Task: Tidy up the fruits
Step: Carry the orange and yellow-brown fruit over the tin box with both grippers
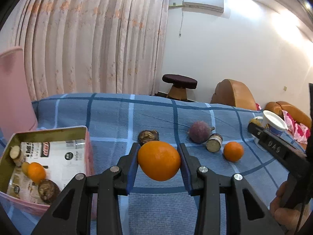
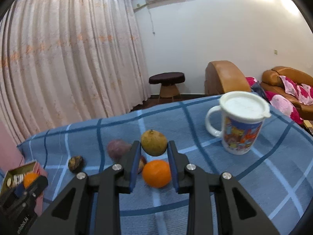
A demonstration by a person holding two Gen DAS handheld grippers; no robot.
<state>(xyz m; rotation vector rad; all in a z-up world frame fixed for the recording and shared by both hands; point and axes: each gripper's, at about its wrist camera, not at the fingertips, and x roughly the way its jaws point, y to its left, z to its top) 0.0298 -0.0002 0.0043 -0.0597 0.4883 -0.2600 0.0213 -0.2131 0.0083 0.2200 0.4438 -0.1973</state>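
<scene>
My left gripper (image 1: 158,156) is shut on a large orange (image 1: 158,160) and holds it above the blue checked cloth (image 1: 117,117). A pink tin box (image 1: 45,137) at the left holds a small orange (image 1: 36,172), a dark fruit (image 1: 48,191) and pale pieces. On the cloth lie a dark fruit (image 1: 148,136), a purple fruit (image 1: 200,132), a cut stem piece (image 1: 214,145) and a small orange (image 1: 233,151). My right gripper (image 2: 154,149) is shut on a yellow-green fruit (image 2: 154,145), above an orange (image 2: 156,173).
A white lidded cartoon mug (image 2: 241,125) stands on the cloth at the right. The pink box also shows in the right wrist view (image 2: 23,174) at the far left. Curtain, stool (image 2: 166,82) and brown sofas lie beyond the cloth's far edge.
</scene>
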